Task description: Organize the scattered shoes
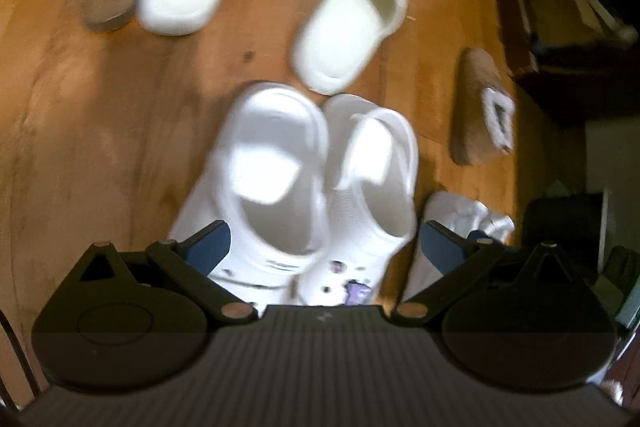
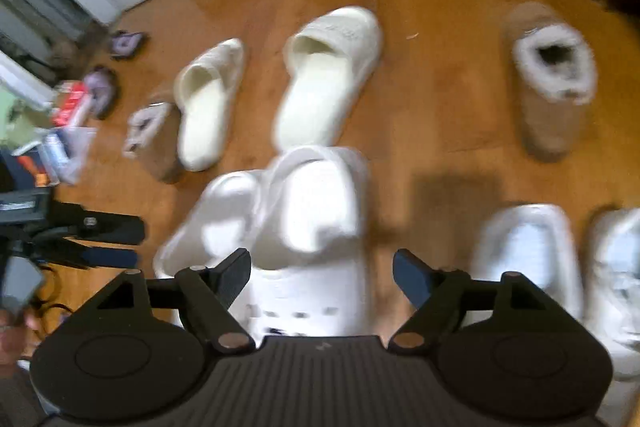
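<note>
White moulded-foam clogs, paired, centre frame just beyond my fingers | light, springy, slick: I'd pinch heel rim | left gripper wide open, empty | right gripper wide open, empty.

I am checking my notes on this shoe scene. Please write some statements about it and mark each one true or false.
1. The two white clogs lie side by side on the wooden floor. True.
2. The right gripper is shut on a clog. False: its jaws stand open.
3. One tan boot stands upright. True.
4. The cream slides are stacked. False: they lie apart.
</note>
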### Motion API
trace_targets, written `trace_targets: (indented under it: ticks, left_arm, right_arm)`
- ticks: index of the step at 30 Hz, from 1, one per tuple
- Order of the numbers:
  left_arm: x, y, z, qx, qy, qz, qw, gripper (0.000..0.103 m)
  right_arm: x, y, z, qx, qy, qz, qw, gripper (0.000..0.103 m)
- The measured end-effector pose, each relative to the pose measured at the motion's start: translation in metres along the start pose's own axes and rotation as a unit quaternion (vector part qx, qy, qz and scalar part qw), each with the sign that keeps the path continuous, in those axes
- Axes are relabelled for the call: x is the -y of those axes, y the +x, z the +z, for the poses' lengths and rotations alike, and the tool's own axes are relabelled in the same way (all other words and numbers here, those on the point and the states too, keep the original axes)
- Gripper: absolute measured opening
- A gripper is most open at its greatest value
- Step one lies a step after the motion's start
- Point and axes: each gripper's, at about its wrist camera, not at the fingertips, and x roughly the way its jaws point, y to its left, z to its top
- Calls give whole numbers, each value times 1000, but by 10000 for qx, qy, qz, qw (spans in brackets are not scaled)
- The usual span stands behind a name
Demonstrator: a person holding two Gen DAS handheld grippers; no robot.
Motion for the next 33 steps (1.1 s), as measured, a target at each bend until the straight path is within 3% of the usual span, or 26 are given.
trace_targets:
  ticks: [5,11,16,20,22,26,33]
  left_arm:
    - [-23,0,0,-58,-291,125,9995,103]
    - [-31,2,-3,-144,-283,105,9994,103]
    - [-43,24,-1,-292,-479,179,9983,103]
    - [-49,39,-3,-537,-818,-75,9952,103]
    - [-45,39,-2,-467,-782,-162,9957,103]
    - [-33,35,0,-307,-370,251,9985,103]
    - [-46,49,-7,-356,-572,185,9976,103]
  right_arm:
    - [-7,20,4,-183,-150,-364,9991,81]
    - [-14,18,16,-138,-98,-450,9988,86]
    - [-21,29,10,-268,-464,-733,9959,86]
    - [-18,38,6,-452,-446,-790,9949,86]
    - [-19,41,6,-511,-413,-683,9955,87]
    - [-29,53,5,-615,-617,-792,9930,87]
    - [-38,86,3,-874,-1089,-1228,9826,95]
